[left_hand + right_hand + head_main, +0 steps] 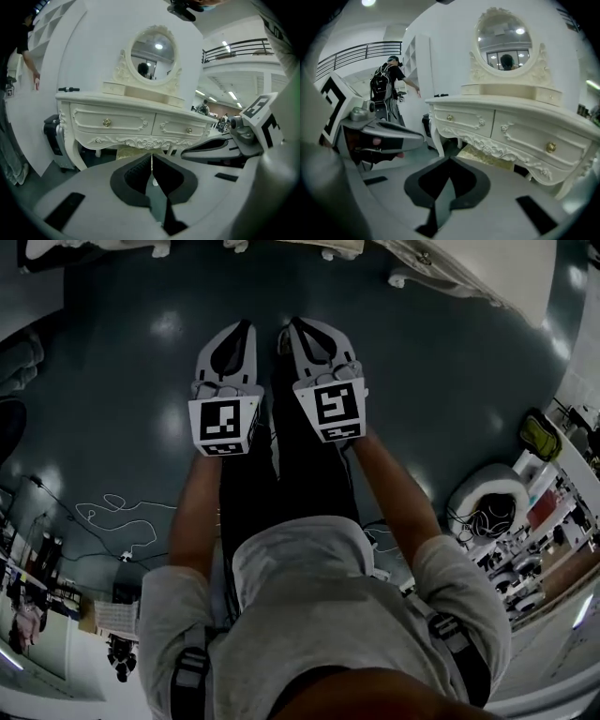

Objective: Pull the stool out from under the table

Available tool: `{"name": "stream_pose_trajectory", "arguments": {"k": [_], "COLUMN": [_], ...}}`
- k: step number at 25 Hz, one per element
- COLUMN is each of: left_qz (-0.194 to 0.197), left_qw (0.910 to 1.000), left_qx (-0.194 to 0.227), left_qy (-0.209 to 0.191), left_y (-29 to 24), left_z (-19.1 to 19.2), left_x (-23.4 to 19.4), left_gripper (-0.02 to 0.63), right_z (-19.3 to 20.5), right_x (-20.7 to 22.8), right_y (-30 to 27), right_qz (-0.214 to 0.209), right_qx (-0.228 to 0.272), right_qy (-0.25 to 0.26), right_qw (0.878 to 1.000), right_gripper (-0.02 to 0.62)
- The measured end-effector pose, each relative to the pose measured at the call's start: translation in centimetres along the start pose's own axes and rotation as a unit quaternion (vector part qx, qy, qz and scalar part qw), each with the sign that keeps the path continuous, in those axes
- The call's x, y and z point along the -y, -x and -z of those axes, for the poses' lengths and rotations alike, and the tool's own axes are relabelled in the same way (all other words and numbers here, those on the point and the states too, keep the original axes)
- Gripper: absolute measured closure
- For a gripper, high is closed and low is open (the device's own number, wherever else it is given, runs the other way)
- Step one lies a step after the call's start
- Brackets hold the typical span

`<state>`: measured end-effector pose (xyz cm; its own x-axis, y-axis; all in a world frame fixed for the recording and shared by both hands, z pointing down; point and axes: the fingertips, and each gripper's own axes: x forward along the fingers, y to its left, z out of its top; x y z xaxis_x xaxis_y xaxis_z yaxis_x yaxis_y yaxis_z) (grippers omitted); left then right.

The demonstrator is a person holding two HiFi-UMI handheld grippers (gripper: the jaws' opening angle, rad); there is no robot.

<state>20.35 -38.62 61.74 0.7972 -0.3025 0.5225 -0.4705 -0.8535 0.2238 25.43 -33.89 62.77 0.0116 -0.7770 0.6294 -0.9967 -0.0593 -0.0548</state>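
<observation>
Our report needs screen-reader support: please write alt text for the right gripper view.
The right gripper, jaws shut and empty, points at a white carved dressing table with an oval mirror; a yellowish stool sits tucked beneath it.

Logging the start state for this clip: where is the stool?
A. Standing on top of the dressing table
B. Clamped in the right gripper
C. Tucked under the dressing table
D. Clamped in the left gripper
C: the stool shows as a yellowish seat beneath the dressing table, and the left gripper and right gripper are both shut with nothing between their jaws.
</observation>
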Motion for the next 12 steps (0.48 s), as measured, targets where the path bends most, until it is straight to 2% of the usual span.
{"name": "stream_pose_trajectory", "arguments": {"k": [3,7,10,12], "left_qz": [-0.014,-0.033,-0.038,-0.037], "left_qw": [0.9998,0.9984,0.9970,0.9967], "left_qx": [0.013,0.039,0.057,0.061], "left_qy": [-0.007,0.025,0.037,0.037], "left_y": [-1.8,-3.3,-4.6,-5.9], "left_z": [0.7,1.4,3.0,4.6], "left_x": [-1.9,-3.6,-4.0,-3.9], "left_gripper": [0.592,0.592,0.592,0.592], "right_z": [0.8,2.5,3.4,4.0], "right_x": [0.8,2.3,3.5,4.4], "right_y": [-1.5,-3.2,-4.1,-4.5], "right_qz": [0.001,0.012,0.027,0.042], "right_qx": [-0.003,-0.019,-0.027,-0.036], "right_qy": [0.009,0.045,0.106,0.168], "right_qw": [1.000,0.999,0.994,0.984], "right_gripper": [0.581,0.581,0.581,0.581]}}
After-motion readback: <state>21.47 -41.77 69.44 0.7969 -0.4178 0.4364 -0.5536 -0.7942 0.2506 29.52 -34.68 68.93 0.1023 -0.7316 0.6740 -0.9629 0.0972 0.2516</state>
